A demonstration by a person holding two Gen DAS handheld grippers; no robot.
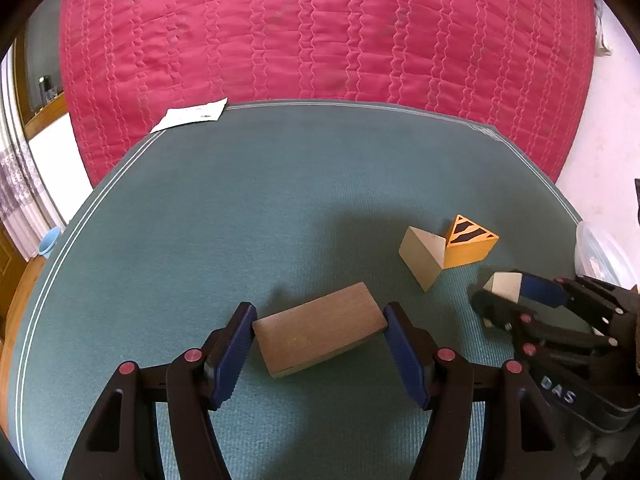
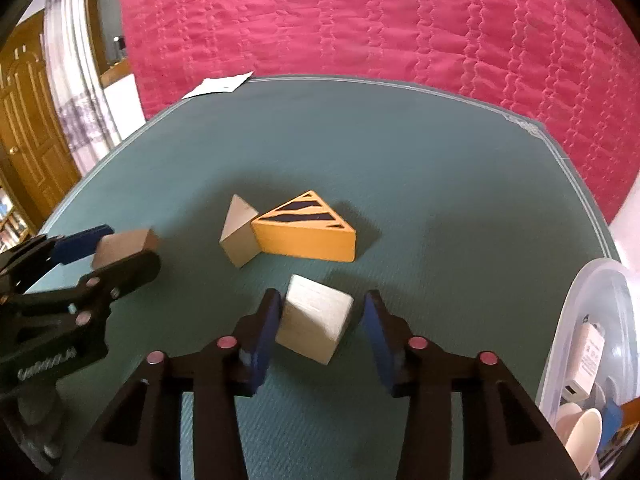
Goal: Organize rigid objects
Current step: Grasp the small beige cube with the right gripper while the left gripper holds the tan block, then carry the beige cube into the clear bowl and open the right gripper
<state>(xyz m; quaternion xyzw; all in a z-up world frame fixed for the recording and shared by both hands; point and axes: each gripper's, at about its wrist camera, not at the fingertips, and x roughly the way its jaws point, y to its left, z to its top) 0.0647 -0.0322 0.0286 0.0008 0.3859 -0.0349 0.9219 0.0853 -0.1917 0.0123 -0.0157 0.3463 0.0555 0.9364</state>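
Note:
My left gripper (image 1: 319, 334) is closed onto the two ends of a flat brown wooden block (image 1: 320, 328) on the green mat (image 1: 240, 208); it also shows in the right wrist view (image 2: 124, 252). My right gripper (image 2: 320, 320) straddles a pale wooden block (image 2: 316, 318); the left pad touches it, and a gap shows at the right pad. A pale wooden wedge (image 2: 239, 230) and an orange triangular block with black stripes (image 2: 308, 232) lie touching each other just beyond.
A clear plastic tub (image 2: 592, 344) with several small items stands at the mat's right edge. A white paper (image 1: 192, 114) lies at the mat's far left corner. A pink quilted bedspread (image 1: 320, 32) lies beyond the mat.

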